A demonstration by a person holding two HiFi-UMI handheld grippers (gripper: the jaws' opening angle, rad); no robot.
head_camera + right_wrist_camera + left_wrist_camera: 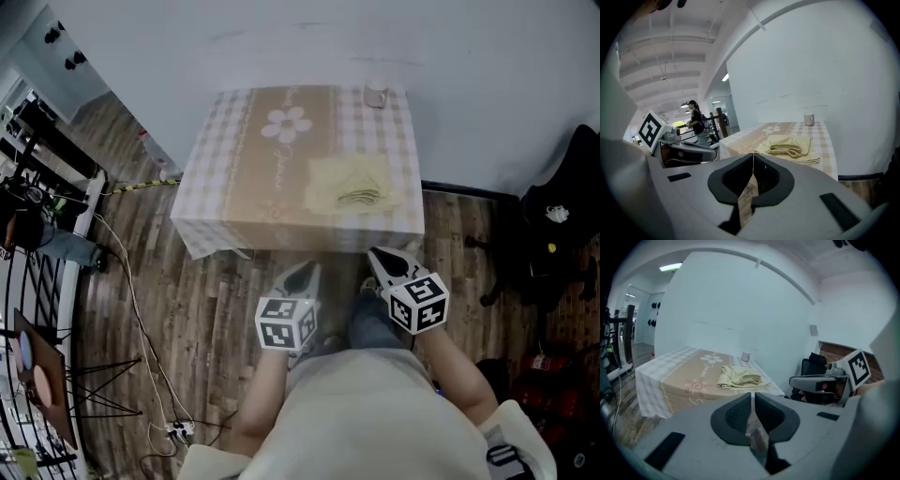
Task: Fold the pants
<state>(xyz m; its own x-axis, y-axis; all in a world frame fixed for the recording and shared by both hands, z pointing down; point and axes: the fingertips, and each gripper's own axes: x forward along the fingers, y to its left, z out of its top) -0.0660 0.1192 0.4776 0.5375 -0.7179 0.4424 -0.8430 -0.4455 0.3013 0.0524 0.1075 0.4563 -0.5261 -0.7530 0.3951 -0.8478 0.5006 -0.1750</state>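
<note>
My left hand-held gripper [300, 274] and right hand-held gripper [384, 255] are pressed together, empty; bumping the pants [354, 186] at 1 o'clock would probably wreck the fold.

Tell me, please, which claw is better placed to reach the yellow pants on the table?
Probably the right claw: the folded pants lie on the right half of the table, almost straight ahead of it, while the left claw sits further aside. Both are shut, empty and short of the table.
</note>
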